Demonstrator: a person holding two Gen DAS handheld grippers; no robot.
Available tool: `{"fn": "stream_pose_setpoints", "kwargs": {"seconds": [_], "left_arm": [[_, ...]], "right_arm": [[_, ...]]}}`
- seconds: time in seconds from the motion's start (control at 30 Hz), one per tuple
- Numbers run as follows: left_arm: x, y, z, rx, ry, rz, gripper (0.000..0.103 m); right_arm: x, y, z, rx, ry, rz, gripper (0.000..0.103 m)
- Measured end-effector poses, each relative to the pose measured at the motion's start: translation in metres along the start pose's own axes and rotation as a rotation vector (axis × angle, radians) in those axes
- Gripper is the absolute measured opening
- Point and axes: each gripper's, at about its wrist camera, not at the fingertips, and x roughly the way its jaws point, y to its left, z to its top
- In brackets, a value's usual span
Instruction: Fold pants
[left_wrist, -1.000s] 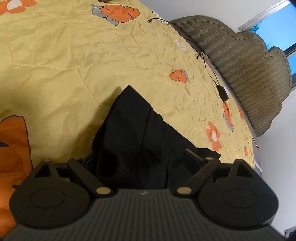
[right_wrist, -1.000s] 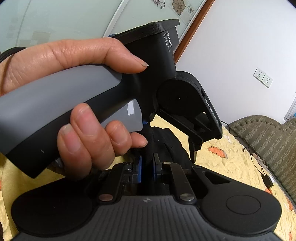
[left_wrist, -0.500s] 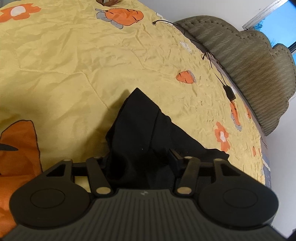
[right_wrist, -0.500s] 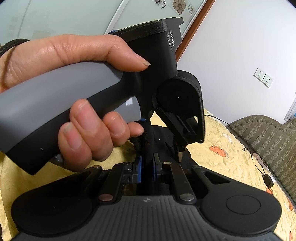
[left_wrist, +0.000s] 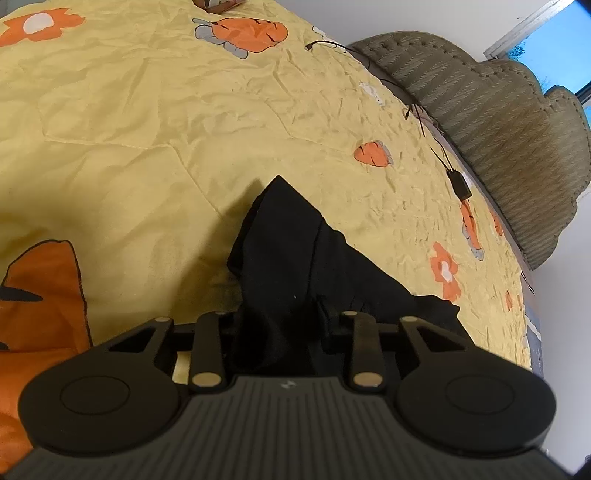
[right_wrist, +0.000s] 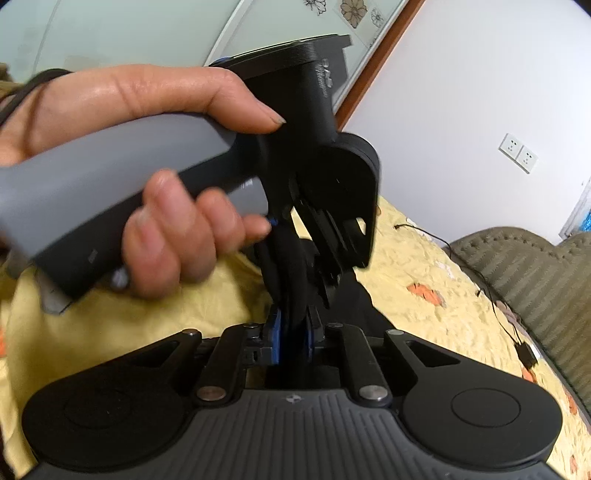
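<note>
The black pants (left_wrist: 295, 258) hang bunched over the yellow quilt (left_wrist: 129, 129), lifted at my end with a pointed corner farthest from me. My left gripper (left_wrist: 279, 328) has closed most of the way onto the cloth, which fills the gap between its jaws. In the right wrist view my right gripper (right_wrist: 293, 332) is shut on a thick fold of the pants (right_wrist: 291, 280) between its blue pads (right_wrist: 274, 338). The left gripper (right_wrist: 332, 254), held in a hand (right_wrist: 147, 166), sits just above and ahead of it on the same cloth.
A padded olive headboard (left_wrist: 498, 122) runs along the bed's far right edge. A black cable with a small adapter (left_wrist: 459, 184) lies on the quilt beside it. A white wall with sockets (right_wrist: 517, 153) stands behind.
My left gripper's jaws have narrowed from wide open onto the pants. In the right wrist view the left gripper has tilted downward closer to my right gripper, which stays shut.
</note>
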Motion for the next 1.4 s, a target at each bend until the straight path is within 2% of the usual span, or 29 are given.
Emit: {"fn": "stream_pose_setpoints", "kwargs": {"seconds": [0.17,0.23,0.33,0.53,0.87,1.03,1.07,1.13,1.23,1.37,1.4], "left_arm": [[-0.005,0.004,0.002,-0.021,0.004,-0.026,0.023],[-0.007,0.005,0.003,-0.032,0.006,-0.038,0.021],[-0.010,0.007,0.003,-0.059,0.005,-0.054,0.019],[-0.023,0.009,0.002,-0.108,-0.017,-0.093,0.017],[-0.034,0.002,0.001,-0.123,-0.048,-0.093,0.017],[-0.045,-0.010,0.000,-0.101,-0.074,-0.098,0.016],[-0.047,-0.013,0.000,-0.094,-0.079,-0.097,0.016],[-0.050,-0.018,-0.001,-0.090,-0.089,-0.091,0.016],[-0.054,-0.024,-0.002,-0.081,-0.104,-0.084,0.016],[-0.059,-0.029,-0.005,-0.068,-0.127,-0.071,0.016],[-0.059,-0.030,-0.006,-0.063,-0.130,-0.067,0.016]], "right_arm": [[-0.021,-0.002,-0.021,0.017,0.027,-0.045,0.041],[-0.030,-0.004,-0.030,0.039,0.040,-0.066,0.061],[-0.041,-0.005,-0.040,0.042,0.054,-0.118,0.064],[-0.042,0.001,-0.060,-0.042,0.114,-0.205,0.068],[-0.042,0.004,-0.072,-0.050,0.114,-0.200,0.068],[-0.038,0.004,-0.076,-0.055,0.108,-0.251,0.065],[-0.040,0.005,-0.076,-0.049,0.108,-0.252,0.061],[-0.040,0.002,-0.077,-0.036,0.127,-0.240,0.030],[-0.042,-0.002,-0.079,-0.011,0.135,-0.208,0.020],[-0.049,-0.007,-0.079,0.021,0.111,-0.176,0.018],[-0.052,-0.011,-0.079,0.039,0.100,-0.132,0.018]]}}
